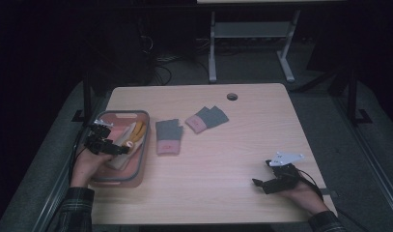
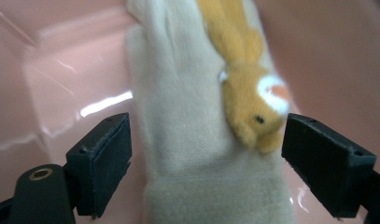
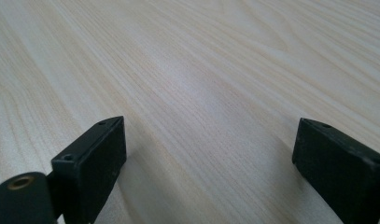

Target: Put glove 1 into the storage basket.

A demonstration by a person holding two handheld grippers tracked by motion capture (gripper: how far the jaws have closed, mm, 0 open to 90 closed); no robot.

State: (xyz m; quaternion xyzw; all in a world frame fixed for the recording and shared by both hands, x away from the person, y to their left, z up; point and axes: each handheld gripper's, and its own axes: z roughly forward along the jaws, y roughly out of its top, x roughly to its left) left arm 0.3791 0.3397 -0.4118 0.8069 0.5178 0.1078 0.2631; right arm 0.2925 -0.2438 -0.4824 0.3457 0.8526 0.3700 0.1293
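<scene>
A pink basket [image 1: 140,159] sits at the table's left edge and holds a cream glove [image 1: 122,153] with an orange plush animal [image 1: 137,131] sewn on it. My left gripper [image 1: 120,149] hovers open over the basket; in the left gripper view its jaws stand wide on either side of the cream glove [image 2: 187,135], close to the orange plush animal [image 2: 246,88]. Two grey gloves with pink cuffs, one [image 1: 168,136] near the basket and one [image 1: 206,118] farther right, lie flat on the table. My right gripper [image 1: 260,182] rests open on bare wood near the front right.
The wooden table [image 1: 223,159] has a round cable hole [image 1: 232,96] near its far edge. Beyond the table, a dark floor with cables and a white desk frame [image 1: 252,38]. The pink basket wall [image 2: 52,60] is behind the glove.
</scene>
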